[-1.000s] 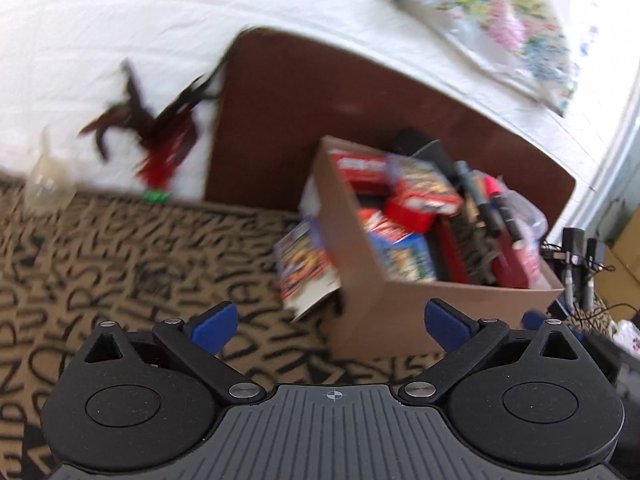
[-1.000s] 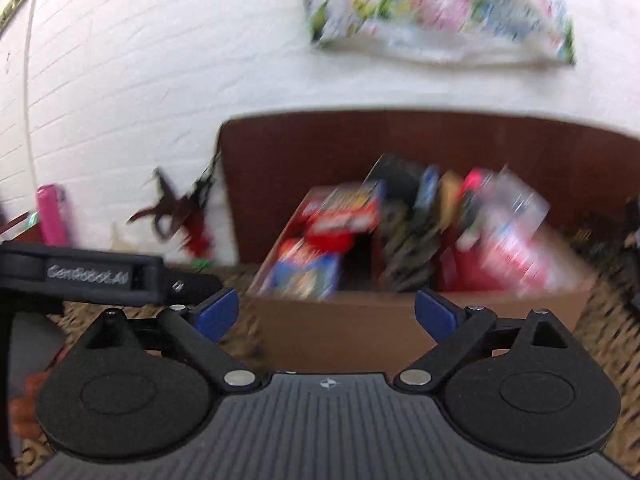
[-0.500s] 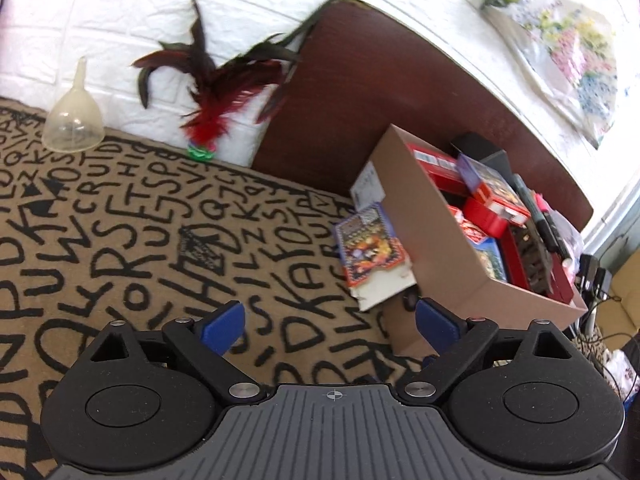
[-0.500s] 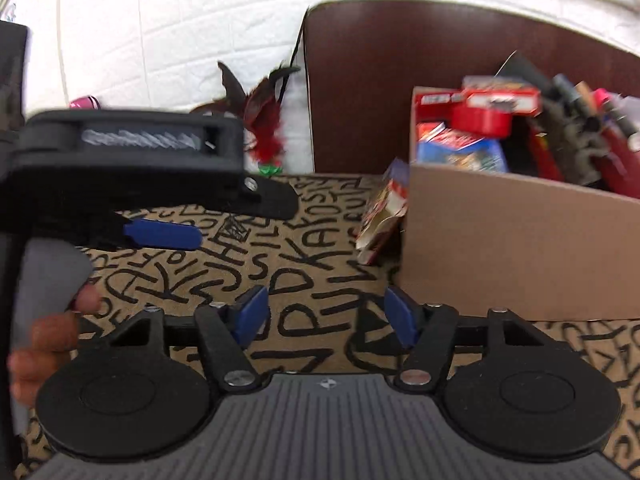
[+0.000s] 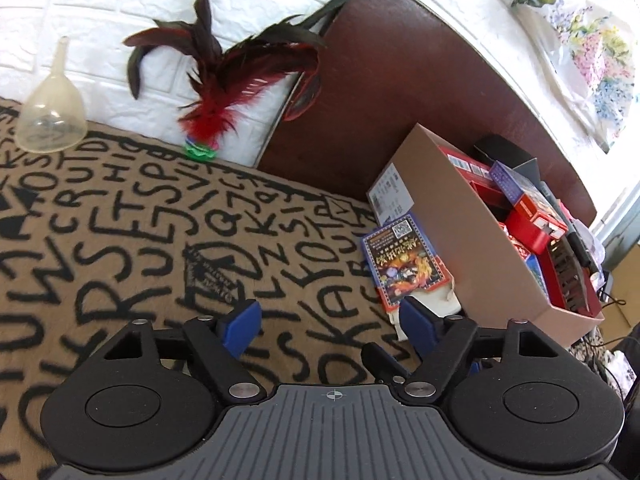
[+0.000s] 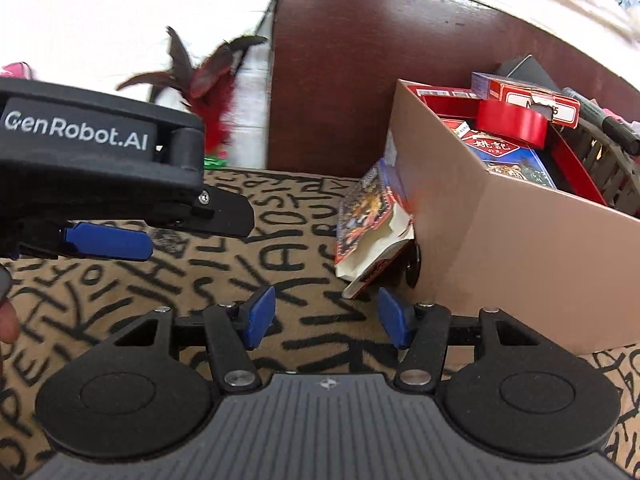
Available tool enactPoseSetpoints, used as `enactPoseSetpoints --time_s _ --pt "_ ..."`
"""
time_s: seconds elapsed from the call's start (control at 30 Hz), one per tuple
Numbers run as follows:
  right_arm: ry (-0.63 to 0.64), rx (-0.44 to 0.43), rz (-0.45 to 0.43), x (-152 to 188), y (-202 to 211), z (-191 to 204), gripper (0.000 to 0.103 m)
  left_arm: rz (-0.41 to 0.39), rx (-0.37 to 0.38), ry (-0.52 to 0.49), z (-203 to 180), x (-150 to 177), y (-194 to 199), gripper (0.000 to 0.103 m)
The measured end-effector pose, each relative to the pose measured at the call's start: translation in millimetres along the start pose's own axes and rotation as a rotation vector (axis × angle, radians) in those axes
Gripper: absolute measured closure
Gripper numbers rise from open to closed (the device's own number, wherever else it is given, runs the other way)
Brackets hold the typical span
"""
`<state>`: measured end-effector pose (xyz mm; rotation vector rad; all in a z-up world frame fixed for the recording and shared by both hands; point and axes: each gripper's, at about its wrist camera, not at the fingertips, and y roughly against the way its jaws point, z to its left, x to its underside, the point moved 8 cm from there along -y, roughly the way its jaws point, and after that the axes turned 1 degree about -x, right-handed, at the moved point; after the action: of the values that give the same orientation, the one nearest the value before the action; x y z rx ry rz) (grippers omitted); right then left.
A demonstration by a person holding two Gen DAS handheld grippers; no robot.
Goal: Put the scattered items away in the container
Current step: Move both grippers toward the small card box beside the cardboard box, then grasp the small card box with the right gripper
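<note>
cardboard box (image 5: 460, 232) crammed with card packs (image 6: 524, 106)

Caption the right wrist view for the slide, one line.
Open right gripper approaches a card pack leaning against the filled cardboard box, left gripper alongside over the letter-print cloth.

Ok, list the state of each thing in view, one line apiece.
left gripper: open, holding nothing
right gripper: open, holding nothing
cardboard box: open-topped, packed with items
card pack: outside, leaning on the box, bottom flap open
funnel: mouth down on the cloth
feather shuttlecock: upright by the wall
</note>
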<state>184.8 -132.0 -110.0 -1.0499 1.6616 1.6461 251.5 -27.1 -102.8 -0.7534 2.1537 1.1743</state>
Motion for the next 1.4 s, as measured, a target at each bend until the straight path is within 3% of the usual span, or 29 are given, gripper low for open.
enactPoseSetpoints --time_s 0.23,0.33,0.47,0.53,0.6,0.67,0.73,0.87,1.1,1.27,1.4 --pt "-0.008 0.062 -0.033 0.9 -6.0 5.9 0.043 -0.021 -0.036 0.028 29.0 3.7 -14.6 0.024" --pt "-0.003 0.101 -0.072 -2.8 -0.7 6.1 0.044 -0.056 -0.024 0.033 36.3 5.1 -14.0 0.026" --pt "0.029 0.158 -0.059 1.2 -6.8 10.6 0.044 -0.087 -0.013 -0.008 36.1 10.1 -10.7 0.026" --pt "0.024 0.181 -0.06 2.1 -6.8 8.7 0.052 -0.088 -0.019 -0.026 34.1 10.7 -9.0 0.025" --pt "-0.003 0.209 -0.067 1.3 -6.5 3.4 0.07 -0.084 -0.01 -0.012 34.1 10.2 -7.8 0.023" --pt "-0.033 0.225 -0.07 -0.1 -6.9 -3.4 0.081 -0.079 0.005 0.02 36.6 10.1 -6.6 0.022" --pt "-0.052 0.232 -0.064 0.0 -8.4 -6.9 0.086 -0.074 0.015 0.042 38.3 9.8 -4.9 0.022" --pt "-0.066 0.203 -0.053 1.0 -9.2 -10.6 0.102 -0.065 0.019 0.05 38.1 9.7 -3.2 0.02" --pt "0.064 0.081 -0.042 12.0 9.1 16.0 0.103 -0.048 0.049 0.106 39.7 7.2 1.2 0.015" --pt "0.131 0.048 -0.03 23.5 23.0 26.2 0.103 -0.025 0.087 0.114 31.6 7.5 4.9 0.014" --pt "0.147 0.036 -0.028 25.3 26.9 29.1 0.103 -0.036 0.169 0.114 14.9 5.6 19.1 0.012"
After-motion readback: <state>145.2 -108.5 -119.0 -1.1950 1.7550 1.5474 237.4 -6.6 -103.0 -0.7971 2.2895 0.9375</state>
